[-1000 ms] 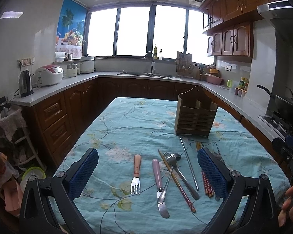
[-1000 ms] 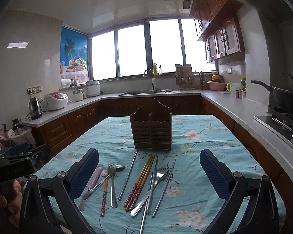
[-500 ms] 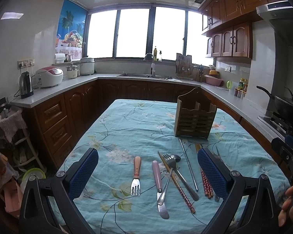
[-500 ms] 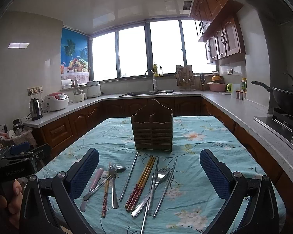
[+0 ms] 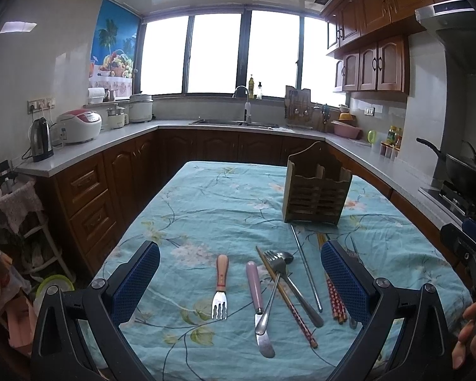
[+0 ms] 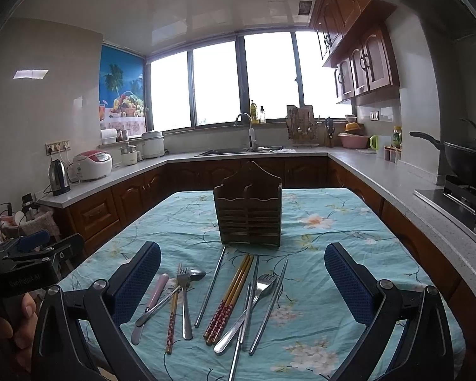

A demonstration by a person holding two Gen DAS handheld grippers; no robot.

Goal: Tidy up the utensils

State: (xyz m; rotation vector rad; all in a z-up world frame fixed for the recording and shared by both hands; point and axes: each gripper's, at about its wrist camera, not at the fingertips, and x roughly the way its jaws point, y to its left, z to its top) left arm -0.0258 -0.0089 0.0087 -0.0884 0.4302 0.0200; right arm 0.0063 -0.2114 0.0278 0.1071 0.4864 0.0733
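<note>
A wooden utensil caddy (image 5: 315, 190) (image 6: 248, 211) stands upright on the floral blue tablecloth (image 5: 219, 209). In front of it lie loose utensils: a wooden-handled fork (image 5: 220, 285), a pink-handled knife (image 5: 257, 295), a metal fork (image 5: 274, 281) crossing a spoon (image 5: 296, 282), steel chopsticks (image 5: 306, 270) and red-patterned chopsticks (image 5: 333, 295). The right wrist view shows paired yellow-red chopsticks (image 6: 230, 297), a fork (image 6: 254, 298) and steel chopsticks (image 6: 269, 301). My left gripper (image 5: 239, 277) hovers open above the utensils, holding nothing. My right gripper (image 6: 242, 279) is open over the same spread.
Wooden cabinets and a grey counter (image 5: 79, 150) wrap around the table, with a kettle (image 5: 41, 139), a rice cooker (image 5: 79, 125) and a sink (image 5: 234, 123). A wok (image 6: 466, 155) sits on the stove at right. A hand (image 5: 468, 339) holds the other gripper.
Both cameras have shifted only slightly; the table scene sits a little lower in the frames. No utensil has moved and both grippers stay open.
</note>
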